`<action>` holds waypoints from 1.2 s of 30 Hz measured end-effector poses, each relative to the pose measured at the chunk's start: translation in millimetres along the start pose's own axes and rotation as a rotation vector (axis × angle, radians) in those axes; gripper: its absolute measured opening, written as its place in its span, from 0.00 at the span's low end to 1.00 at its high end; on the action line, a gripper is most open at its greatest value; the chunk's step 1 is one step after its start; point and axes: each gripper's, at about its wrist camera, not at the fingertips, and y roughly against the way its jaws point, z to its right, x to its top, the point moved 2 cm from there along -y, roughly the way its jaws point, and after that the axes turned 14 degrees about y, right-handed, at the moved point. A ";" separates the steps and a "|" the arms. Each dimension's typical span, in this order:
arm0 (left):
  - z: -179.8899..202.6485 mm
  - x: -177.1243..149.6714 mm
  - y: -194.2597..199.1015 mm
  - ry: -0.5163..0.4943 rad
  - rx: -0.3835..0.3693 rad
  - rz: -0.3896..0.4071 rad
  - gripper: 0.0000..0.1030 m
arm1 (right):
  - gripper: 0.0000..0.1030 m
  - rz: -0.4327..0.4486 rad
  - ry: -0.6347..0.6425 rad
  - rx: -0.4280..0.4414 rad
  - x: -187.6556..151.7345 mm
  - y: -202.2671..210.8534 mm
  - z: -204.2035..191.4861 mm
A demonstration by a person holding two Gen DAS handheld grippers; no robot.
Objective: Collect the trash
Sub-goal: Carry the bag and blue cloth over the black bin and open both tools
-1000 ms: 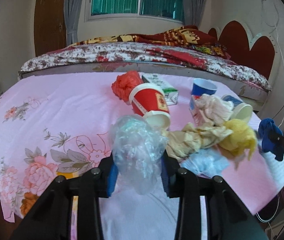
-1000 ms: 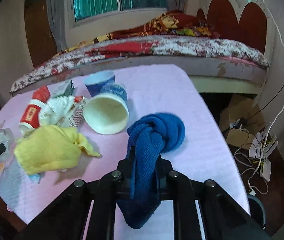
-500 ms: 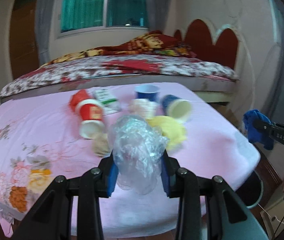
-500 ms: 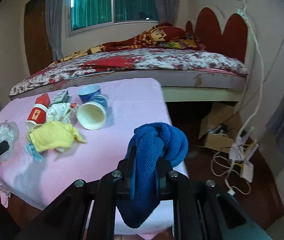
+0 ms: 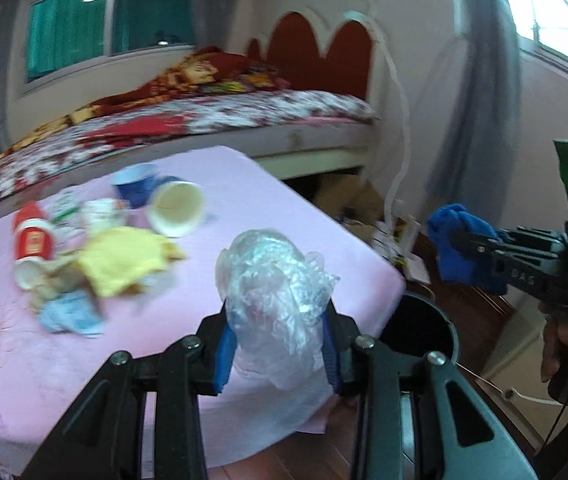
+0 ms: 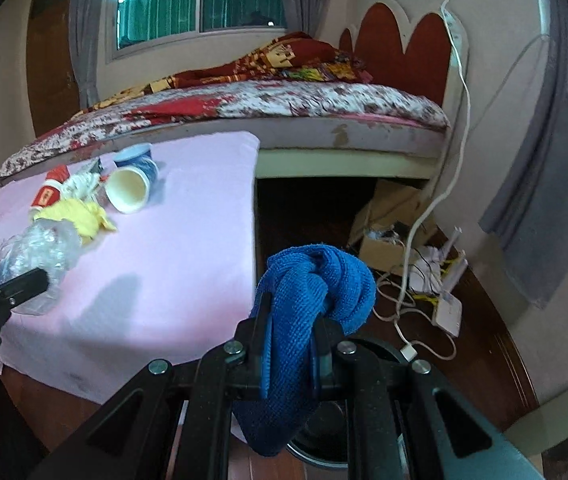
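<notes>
The left gripper (image 5: pixel 279 344) is clamped on a crumpled clear plastic bag (image 5: pixel 275 300) standing upright above the pink table's (image 5: pixel 316 240) corner, while the right gripper (image 6: pixel 290 344) pinches a knotted blue cloth (image 6: pixel 308 308) hanging lengthwise over the dark bin (image 5: pixel 424 328).

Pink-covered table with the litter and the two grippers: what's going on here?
A person is clearing trash with two handheld grippers. The left gripper is shut on a crumpled clear plastic bag; the right gripper is shut on a knotted blue cloth. Both are held near the table corner, above a dark round bin on the floor. A yellow cloth, red paper cup and blue paper cups remain on the pink tablecloth.
</notes>
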 end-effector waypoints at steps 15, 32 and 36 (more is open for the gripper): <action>103.6 -54.6 -45.3 -0.094 -0.155 -0.184 0.37 | 0.15 -0.136 -0.030 -0.012 -90.9 1.0 59.4; 139.5 -91.7 -128.4 -0.082 -0.162 -0.370 0.37 | 0.15 -0.270 0.017 0.128 -138.4 -84.9 79.4; 140.8 -97.2 -139.7 -0.059 -0.147 -0.405 0.76 | 0.44 -0.358 0.029 0.143 -152.4 -115.8 80.6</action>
